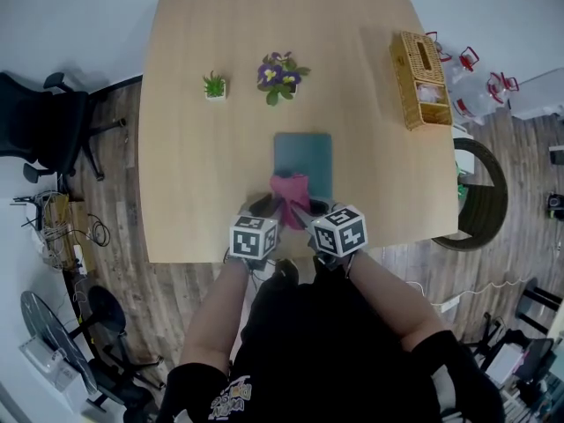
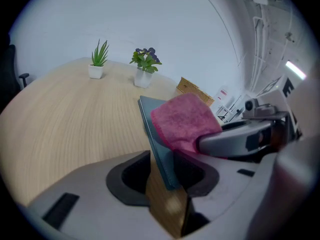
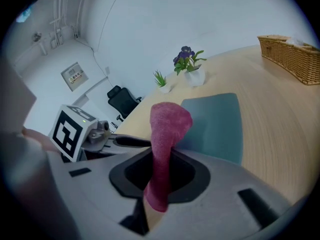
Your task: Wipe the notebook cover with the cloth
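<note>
Jaws of the right gripper (image 3: 159, 174) pinch the cloth (image 3: 169, 124) above the notebook (image 3: 215, 126), at its lower edge in the head view; left gripper (image 2: 162, 176) jaws stand spread around its corner. Wiping looks barely begun.

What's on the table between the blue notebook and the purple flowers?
Nothing. In the head view, only bare wooden table shows between the notebook and the pot of purple flowers.

A pale wooden table (image 1: 194, 166) stands on plank floor (image 1: 167, 293) near a black office chair (image 1: 40, 122).
</note>
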`<state>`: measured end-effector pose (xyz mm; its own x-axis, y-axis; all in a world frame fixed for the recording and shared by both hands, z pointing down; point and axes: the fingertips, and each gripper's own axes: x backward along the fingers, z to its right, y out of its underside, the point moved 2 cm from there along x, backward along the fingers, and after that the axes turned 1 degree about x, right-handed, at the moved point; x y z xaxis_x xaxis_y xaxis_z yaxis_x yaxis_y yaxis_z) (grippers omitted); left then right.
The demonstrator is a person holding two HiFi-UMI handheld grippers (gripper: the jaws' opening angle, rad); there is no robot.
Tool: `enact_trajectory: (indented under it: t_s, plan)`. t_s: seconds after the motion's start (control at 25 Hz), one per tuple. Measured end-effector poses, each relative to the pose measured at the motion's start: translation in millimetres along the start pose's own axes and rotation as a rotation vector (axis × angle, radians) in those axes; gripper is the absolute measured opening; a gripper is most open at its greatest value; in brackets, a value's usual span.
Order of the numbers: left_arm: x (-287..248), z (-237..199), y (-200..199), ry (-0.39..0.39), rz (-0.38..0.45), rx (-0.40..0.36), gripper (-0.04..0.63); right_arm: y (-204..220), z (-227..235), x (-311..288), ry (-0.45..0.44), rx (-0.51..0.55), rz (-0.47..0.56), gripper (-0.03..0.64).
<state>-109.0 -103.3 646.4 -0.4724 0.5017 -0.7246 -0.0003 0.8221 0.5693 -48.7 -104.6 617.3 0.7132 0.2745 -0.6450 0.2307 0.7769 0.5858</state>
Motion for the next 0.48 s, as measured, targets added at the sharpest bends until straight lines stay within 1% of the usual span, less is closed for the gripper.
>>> enact_trajectory:
  t_s: [0.12,0.28,0.48]
  plan:
    - [0,-3,-1,0.002,-0.002,0.002,0.137,12,-1,-13,0.017,-0.003,-0.036,0.072]
    - [1,-3,-1,-0.001,-0.004,0.005,0.135,15,0,-15,0.016,-0.032,-0.031,0.072]
    - [1,-3,-1,0.002,-0.004,0.005,0.135,16,1,-15,0.035,-0.030,-0.024,0.071]
